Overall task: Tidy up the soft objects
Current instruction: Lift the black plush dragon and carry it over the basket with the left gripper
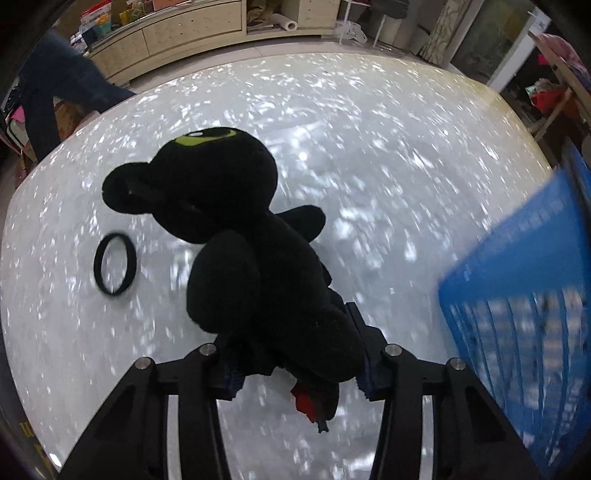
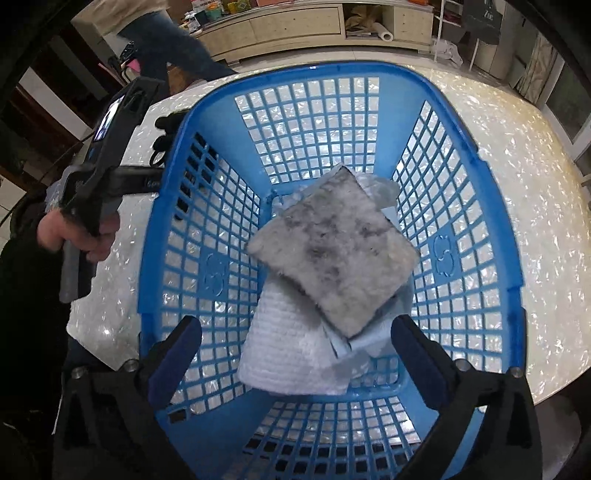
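My left gripper (image 1: 295,354) is shut on a black plush toy (image 1: 236,221) with a yellow-green eye, held above the white table. A black hair band (image 1: 115,264) lies on the table to the toy's left. The blue basket (image 1: 517,295) is blurred at the right of the left wrist view. My right gripper (image 2: 295,347) is open and empty above the blue basket (image 2: 162,229). Inside lie a grey fuzzy pad (image 2: 332,251), a white knitted cloth (image 2: 284,350) and a pale blue cloth (image 2: 373,339). The left gripper's body (image 2: 107,162) shows beside the basket, with the toy partly hidden behind the rim.
The white speckled table (image 1: 369,129) ends at a rounded far edge. Beyond it stand light wooden cabinets (image 1: 177,33) with clutter. A person in dark trousers (image 1: 40,92) stands at the far left. A wooden chair (image 1: 554,88) with clothes is at the far right.
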